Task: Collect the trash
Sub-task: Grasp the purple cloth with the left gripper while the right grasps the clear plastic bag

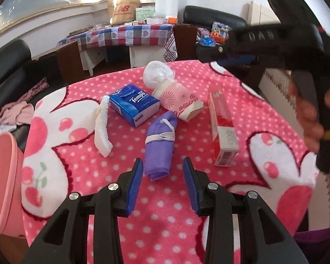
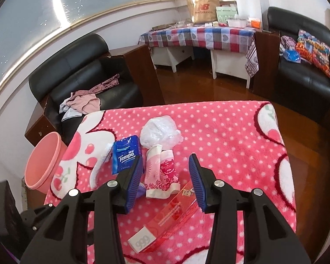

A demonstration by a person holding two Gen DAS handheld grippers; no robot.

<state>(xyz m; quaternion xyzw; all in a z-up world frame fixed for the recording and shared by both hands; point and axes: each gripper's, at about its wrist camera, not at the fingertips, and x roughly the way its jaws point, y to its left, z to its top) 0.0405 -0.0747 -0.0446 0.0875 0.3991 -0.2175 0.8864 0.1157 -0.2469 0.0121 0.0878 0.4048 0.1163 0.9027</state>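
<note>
Both your grippers are half open and empty: the left gripper hangs just short of the purple cloth roll, the right gripper above the red box. Lower each squarely over its piece before closing, then carry it to the pink bin at the table's left edge.

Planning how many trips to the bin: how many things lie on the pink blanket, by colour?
White: 2, plastic bag and tissue
Blue: 1, Tempo pack
Pink: 1, paper cup
Purple: 1, cloth roll
Red and white: 1, box
Total: 6
</note>
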